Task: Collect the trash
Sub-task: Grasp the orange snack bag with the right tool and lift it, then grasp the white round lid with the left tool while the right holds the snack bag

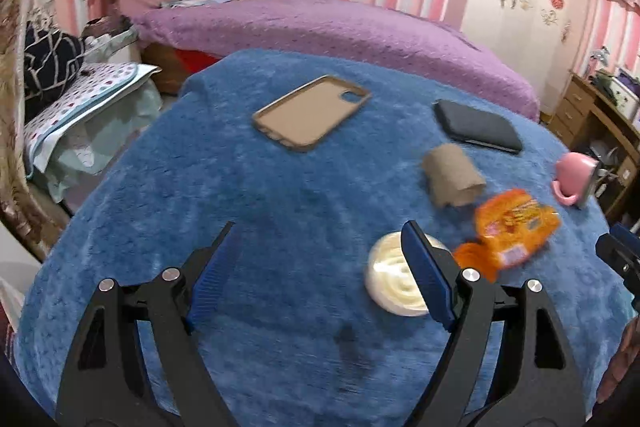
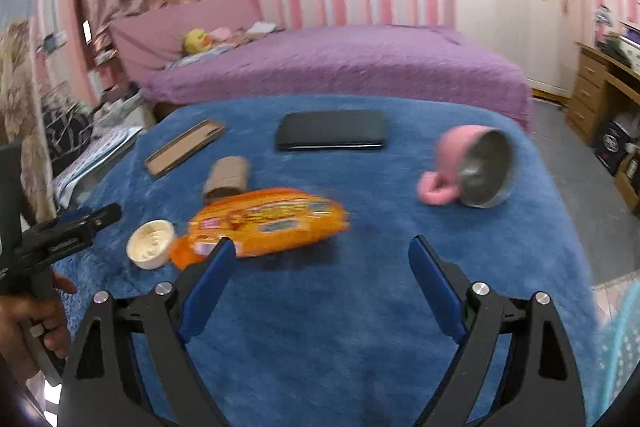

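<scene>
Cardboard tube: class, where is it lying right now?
In both views the cardboard tube lies on the blue blanket, between the orange wrapper and the tan phone case.

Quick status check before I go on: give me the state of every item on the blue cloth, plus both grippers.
orange snack bag: lying flat, crumpled, not held
cardboard tube: on its side, squashed
white tub: upright, no lid
pink mug: tipped on its side, mouth toward the right wrist camera
phone case: empty, inside facing up
black wallet: flat, closed
left gripper: open, empty
right gripper: open, empty
</scene>
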A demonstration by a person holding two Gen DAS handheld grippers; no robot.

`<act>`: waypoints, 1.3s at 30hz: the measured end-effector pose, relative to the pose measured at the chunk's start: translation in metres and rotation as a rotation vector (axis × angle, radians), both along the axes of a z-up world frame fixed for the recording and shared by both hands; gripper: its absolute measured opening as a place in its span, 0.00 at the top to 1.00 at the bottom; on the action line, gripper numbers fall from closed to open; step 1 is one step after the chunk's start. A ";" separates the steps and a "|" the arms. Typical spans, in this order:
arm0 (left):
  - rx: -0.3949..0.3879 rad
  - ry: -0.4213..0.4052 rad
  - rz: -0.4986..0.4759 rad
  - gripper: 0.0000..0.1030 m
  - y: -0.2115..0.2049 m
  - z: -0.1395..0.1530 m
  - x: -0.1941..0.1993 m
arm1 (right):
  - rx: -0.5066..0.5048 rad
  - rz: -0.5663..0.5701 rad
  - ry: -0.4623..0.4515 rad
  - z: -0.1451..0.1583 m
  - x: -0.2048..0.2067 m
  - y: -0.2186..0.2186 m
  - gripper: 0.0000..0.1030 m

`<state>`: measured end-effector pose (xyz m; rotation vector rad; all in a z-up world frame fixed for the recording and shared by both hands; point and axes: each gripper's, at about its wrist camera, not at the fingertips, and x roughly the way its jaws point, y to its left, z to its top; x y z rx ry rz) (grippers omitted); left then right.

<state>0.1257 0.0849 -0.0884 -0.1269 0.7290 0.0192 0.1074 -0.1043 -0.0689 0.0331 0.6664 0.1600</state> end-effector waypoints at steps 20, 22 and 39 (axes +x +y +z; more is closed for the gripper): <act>-0.015 -0.011 -0.030 0.23 0.023 0.002 0.008 | -0.179 0.134 0.011 -0.033 0.038 0.094 0.19; -0.014 -0.012 -0.037 0.23 0.022 0.002 0.008 | -0.205 0.142 0.042 -0.039 0.043 0.100 0.33; -0.004 -0.017 -0.082 0.23 0.007 0.006 0.002 | 0.051 0.111 -0.010 -0.004 0.032 0.050 0.90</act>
